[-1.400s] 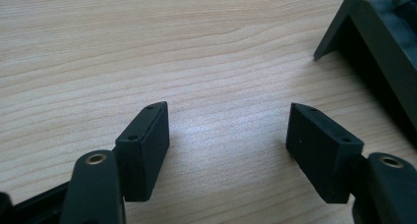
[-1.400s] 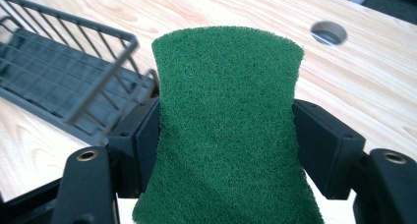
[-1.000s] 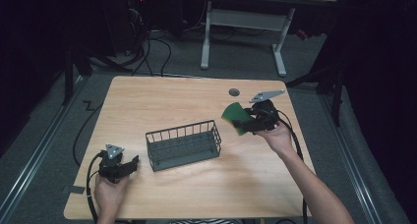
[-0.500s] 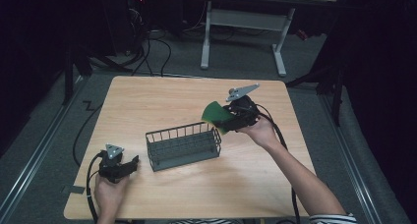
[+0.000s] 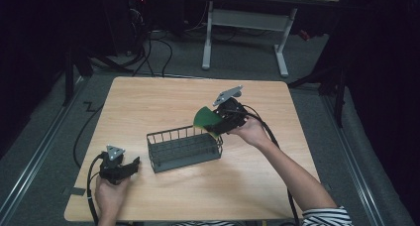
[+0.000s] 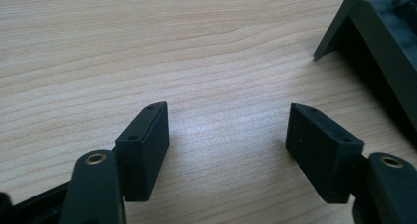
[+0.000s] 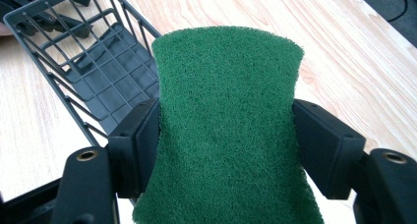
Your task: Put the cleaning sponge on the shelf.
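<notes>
The flat green scouring pad [image 7: 223,126], judged light, soft and easily bent, is best taken across its narrow waist, where it is pinched between the right gripper [image 7: 226,145] fingers. It is held above the dark wire basket's [image 5: 183,149] two o'clock corner, mid-counter [image 5: 148,102]. At the basket's eight o'clock, the left gripper [image 6: 226,150] fingers are spread wide around nothing.

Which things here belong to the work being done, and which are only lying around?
Belonging to the work, as it seems:
- green scrubbing pad, pinched in the right claw
- wire basket, beside which the pad is held

Only around:
- left claw, open, low over bare table
- white desk frame on the floor behind the table
- cables on the floor
</notes>
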Tool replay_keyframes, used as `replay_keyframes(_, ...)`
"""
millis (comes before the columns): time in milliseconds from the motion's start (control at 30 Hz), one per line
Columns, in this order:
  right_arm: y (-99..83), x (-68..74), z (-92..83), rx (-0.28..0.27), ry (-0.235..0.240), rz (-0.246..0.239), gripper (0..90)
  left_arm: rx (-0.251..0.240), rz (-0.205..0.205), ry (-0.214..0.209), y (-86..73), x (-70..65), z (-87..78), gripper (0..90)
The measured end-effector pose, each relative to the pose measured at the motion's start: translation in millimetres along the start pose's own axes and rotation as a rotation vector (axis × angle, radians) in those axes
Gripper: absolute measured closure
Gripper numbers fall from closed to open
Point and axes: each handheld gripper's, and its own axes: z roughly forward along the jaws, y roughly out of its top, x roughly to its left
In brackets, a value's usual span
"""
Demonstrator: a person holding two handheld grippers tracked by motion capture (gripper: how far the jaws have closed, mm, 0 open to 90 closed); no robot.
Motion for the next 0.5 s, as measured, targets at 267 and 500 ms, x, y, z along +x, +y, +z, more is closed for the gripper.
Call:
replay_keyframes(267, 4.6, 6.2, 11.5, 0.015, 0.019, -0.021, 30.7, 0.0, 0.0, 0.0, 0.0, 0.0, 0.0, 33.3)
replay_keyframes(500, 9.4, 13.5, 21.5, 0.035, 0.03, -0.05, 30.6, 0.0, 0.0, 0.0, 0.0, 0.0, 0.0, 33.3)
